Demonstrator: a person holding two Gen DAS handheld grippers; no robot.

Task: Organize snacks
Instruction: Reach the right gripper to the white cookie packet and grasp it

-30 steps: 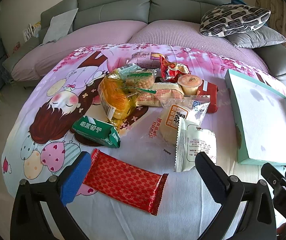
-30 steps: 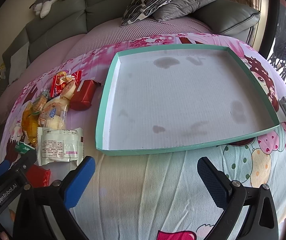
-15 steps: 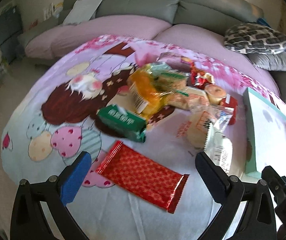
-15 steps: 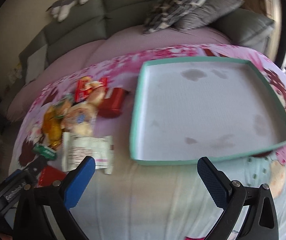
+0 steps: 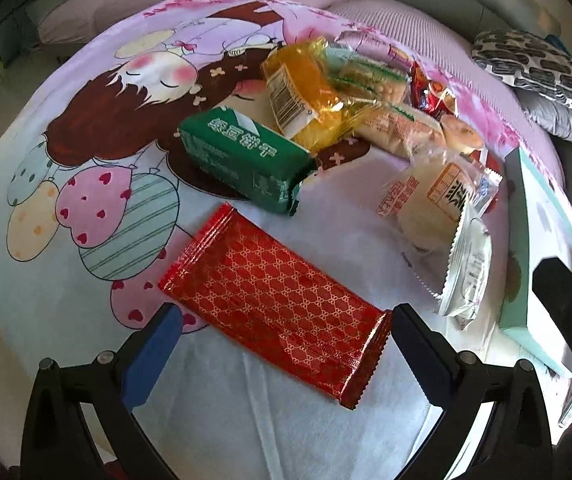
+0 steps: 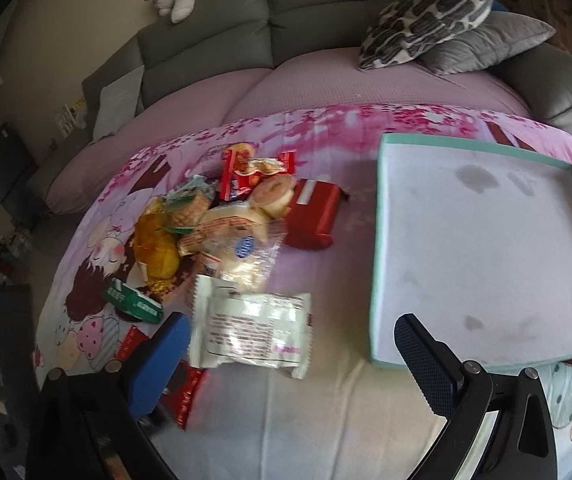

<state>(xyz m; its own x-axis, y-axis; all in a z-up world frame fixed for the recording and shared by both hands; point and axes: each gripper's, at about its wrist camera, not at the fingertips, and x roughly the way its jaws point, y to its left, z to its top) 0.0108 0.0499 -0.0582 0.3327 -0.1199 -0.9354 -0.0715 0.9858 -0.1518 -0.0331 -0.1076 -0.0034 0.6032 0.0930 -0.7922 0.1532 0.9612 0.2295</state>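
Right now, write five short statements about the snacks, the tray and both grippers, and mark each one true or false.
1. The teal tray holds no snacks. True.
2. The left gripper is shut on the red patterned packet. False: its jaws are wide open, with the packet lying flat between them.
3. The green biscuit pack lies beyond the red patterned packet in the left wrist view. True.
4. The white packet sits inside the tray. False: it lies on the cloth beside the tray.
5. The right gripper is carrying a snack. False: it is open and holds nothing.
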